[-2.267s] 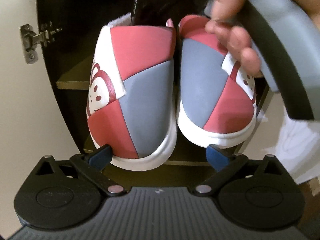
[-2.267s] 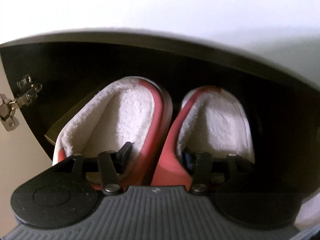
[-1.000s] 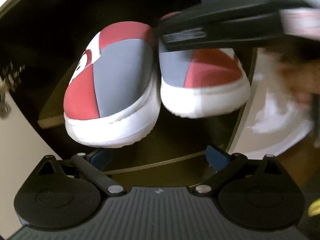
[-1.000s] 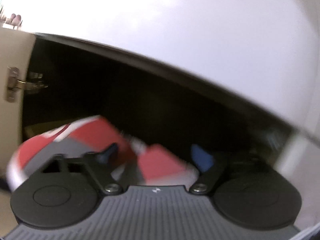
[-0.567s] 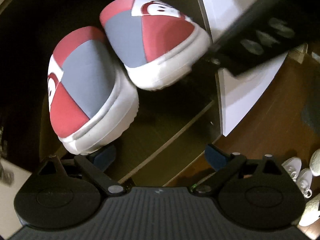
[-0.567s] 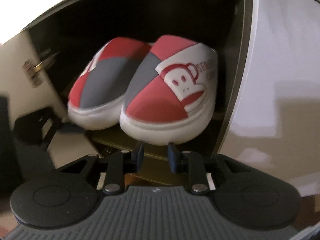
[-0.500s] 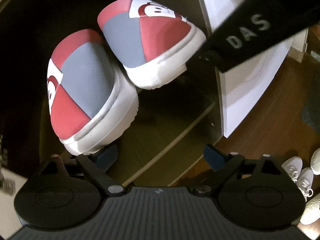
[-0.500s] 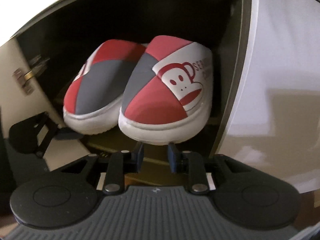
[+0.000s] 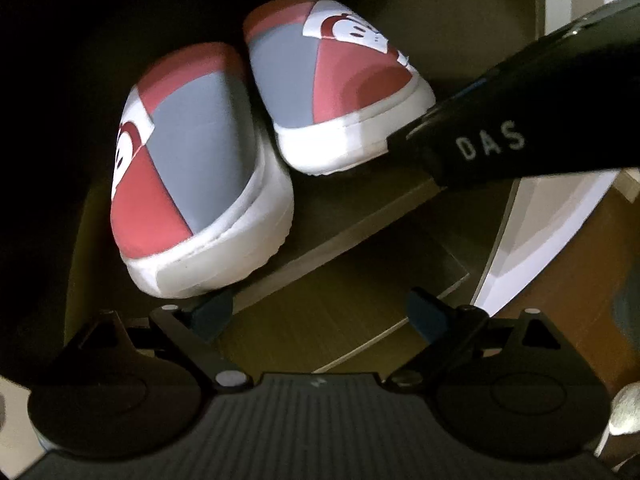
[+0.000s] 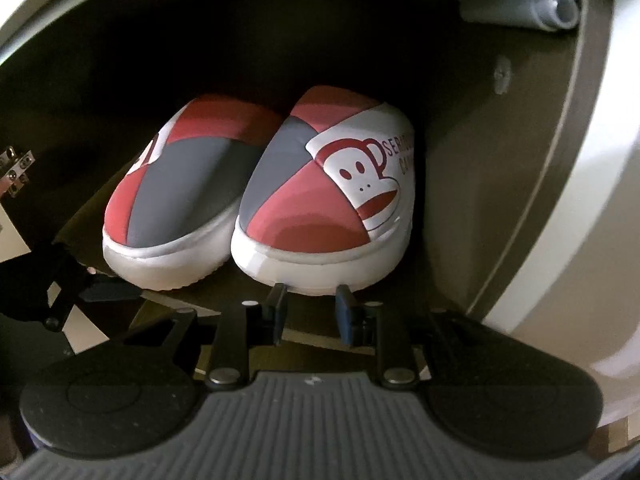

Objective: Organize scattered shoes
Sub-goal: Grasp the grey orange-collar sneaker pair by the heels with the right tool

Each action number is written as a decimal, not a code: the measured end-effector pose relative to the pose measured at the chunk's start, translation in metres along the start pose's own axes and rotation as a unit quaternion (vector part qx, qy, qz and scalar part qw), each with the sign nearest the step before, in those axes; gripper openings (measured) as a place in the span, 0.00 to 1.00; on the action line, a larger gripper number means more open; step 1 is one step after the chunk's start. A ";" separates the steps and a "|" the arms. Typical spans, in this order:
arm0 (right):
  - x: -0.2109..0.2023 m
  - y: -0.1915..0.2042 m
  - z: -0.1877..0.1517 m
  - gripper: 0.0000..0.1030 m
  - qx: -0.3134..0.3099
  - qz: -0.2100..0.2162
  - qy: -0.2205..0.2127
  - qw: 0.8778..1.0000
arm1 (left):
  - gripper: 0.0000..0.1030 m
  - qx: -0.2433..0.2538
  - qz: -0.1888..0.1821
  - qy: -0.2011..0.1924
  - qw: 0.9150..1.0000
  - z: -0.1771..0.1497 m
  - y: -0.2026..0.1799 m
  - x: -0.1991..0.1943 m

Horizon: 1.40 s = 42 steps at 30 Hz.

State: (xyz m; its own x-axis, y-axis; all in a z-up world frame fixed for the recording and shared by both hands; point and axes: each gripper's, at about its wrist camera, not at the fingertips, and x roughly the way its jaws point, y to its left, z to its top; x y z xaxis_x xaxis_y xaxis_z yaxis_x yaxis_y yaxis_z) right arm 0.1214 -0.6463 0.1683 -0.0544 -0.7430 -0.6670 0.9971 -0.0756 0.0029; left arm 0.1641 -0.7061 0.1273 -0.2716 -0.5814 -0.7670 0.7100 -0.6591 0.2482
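Inside the dark cabinet, two red, grey and white fabric slippers with thick white rubber soles sit side by side on a brown wooden shelf [image 10: 80, 216], toes pointing out toward the cameras. Seen from the right wrist, the left slipper [image 10: 176, 200] lies a little further back in shadow, while the right slipper [image 10: 324, 196] shows a white panel printed with a red monkey face and red lettering on its outer side. Their inner edges touch or nearly touch.

The right gripper [image 10: 310, 306] sits just in front of the right slipper's toe, its two fingers drawn close together with only a narrow gap between them and nothing held in that gap; the tips are right at the white sole, though contact cannot be confirmed. In the left wrist view the black body of that same tool, marked with the letters DAS, reaches in from the right to that slipper's toe [image 9: 328, 80].

The left gripper [image 9: 316, 314] has its blue-tipped fingers spread wide and empty, one tip just below the sole of the left slipper [image 9: 192, 168], the other over a lower shelf. A pale cabinet door [image 10: 600, 200] stands open at the right, and a metal hinge [image 10: 14, 172] shows at the left edge
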 end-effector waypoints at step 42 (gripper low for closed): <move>0.034 0.011 -0.548 0.56 -0.554 0.255 0.267 0.746 | 0.93 -0.508 0.158 0.268 0.803 -0.419 -0.352 -0.172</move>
State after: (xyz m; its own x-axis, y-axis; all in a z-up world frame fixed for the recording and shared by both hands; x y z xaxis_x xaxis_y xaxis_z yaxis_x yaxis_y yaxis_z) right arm 0.1595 -0.3084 -0.2625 0.0806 -0.0932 -0.9924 0.3283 0.9425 -0.0618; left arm 0.2331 -0.1740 -0.0766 0.1520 -0.1750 -0.9728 0.9259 0.3696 0.0781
